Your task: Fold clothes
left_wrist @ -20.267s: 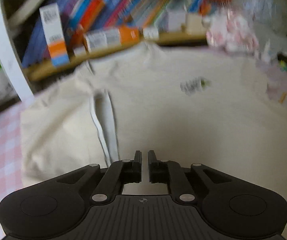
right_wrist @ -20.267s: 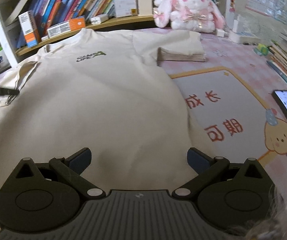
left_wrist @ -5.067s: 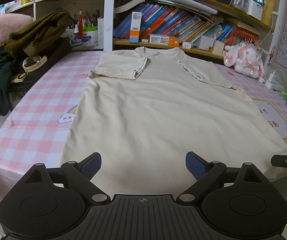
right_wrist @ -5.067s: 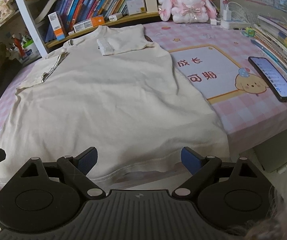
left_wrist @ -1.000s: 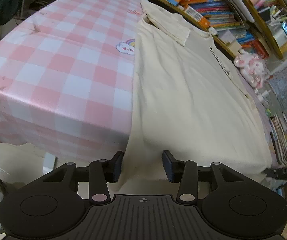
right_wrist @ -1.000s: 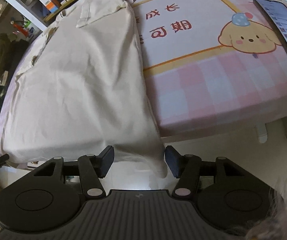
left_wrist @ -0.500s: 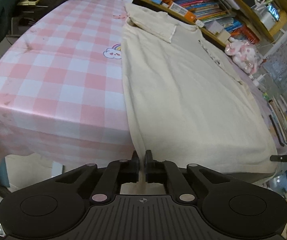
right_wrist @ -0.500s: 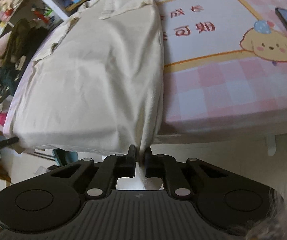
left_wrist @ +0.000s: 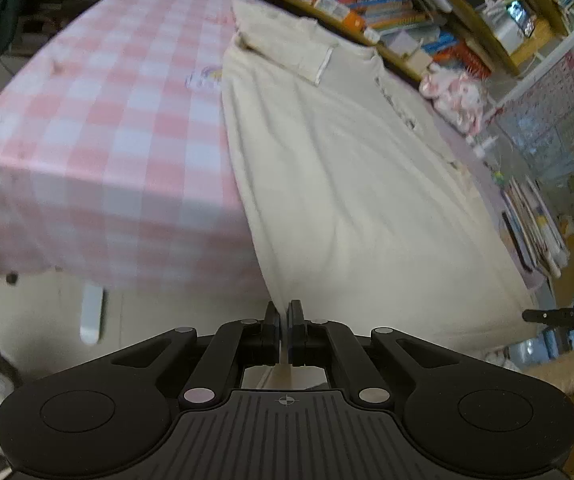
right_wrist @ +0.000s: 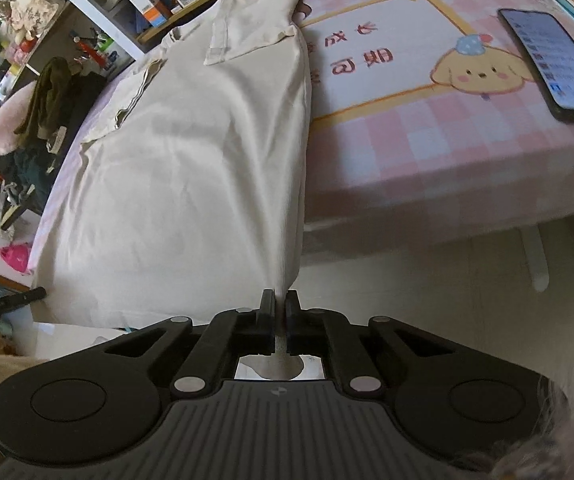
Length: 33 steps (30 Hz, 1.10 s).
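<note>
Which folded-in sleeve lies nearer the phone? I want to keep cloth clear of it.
The sleeve on the shirt's right edge, beside the puppy mat. The other sleeve lies along the far left edge, away from the phone.

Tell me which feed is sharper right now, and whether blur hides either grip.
Left wrist view: smeared by motion, the pink checked tablecloth soft; left tool still reads shut on the cream cotton T-shirt. Right wrist view: sharper, right tool clearly pinching the hem; fisheye bends the table edge.
</note>
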Tool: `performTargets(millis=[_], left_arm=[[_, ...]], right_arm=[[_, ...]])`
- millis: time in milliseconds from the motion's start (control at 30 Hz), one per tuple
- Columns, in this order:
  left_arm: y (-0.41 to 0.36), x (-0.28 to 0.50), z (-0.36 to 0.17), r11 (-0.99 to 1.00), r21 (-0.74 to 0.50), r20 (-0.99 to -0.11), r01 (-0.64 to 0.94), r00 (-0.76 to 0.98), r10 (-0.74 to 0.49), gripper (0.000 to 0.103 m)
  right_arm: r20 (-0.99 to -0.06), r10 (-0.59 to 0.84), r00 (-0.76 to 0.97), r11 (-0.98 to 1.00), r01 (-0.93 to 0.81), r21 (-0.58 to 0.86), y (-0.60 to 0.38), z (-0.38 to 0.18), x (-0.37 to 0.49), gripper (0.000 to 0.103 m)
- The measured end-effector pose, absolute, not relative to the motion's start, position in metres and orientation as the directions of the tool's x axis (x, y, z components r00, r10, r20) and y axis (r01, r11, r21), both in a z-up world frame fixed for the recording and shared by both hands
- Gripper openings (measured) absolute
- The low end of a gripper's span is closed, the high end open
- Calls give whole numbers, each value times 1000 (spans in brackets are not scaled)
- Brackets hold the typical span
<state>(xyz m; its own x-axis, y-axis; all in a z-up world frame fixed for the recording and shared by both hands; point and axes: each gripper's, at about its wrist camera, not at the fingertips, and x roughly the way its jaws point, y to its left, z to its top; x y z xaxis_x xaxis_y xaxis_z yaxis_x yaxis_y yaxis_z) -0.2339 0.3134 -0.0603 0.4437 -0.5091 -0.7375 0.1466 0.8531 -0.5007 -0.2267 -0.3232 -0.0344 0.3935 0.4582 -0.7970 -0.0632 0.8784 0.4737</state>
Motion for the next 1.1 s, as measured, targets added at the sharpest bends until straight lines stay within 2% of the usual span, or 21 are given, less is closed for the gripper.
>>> performTargets(millis=[333,433,500,600,800,1000,1100], left_arm=[[318,-255,-89,834,-543,-771,94,338,-540,1],[314,-251,-81,804,-584,-729,118,360,-582,1],[316,-243,-70,760,-636,-664,130,410,-626,1],[320,-225,-45,686,-709,-533,164,512,-673,1],[322,-178,-3,545,-797,-245,258,688,-684,1],[321,-123,6,472,-850,-123,234,783,-610,1],[320,-95,10,432,-873,-65,226,824,-563,1]], right_arm=[[-838,444,318,875,46,482,-333,-51,-262,4],[-826,456,332,857,88,508,-337,-53,-266,4],[-790,492,366,820,110,561,-341,-47,-265,4],[-692,551,467,740,110,663,-345,-27,-255,4],[-405,594,695,552,14,834,-345,20,-216,4],[-129,528,840,362,-85,928,-348,45,-162,4],[-43,477,878,279,-104,955,-354,49,-131,4]])
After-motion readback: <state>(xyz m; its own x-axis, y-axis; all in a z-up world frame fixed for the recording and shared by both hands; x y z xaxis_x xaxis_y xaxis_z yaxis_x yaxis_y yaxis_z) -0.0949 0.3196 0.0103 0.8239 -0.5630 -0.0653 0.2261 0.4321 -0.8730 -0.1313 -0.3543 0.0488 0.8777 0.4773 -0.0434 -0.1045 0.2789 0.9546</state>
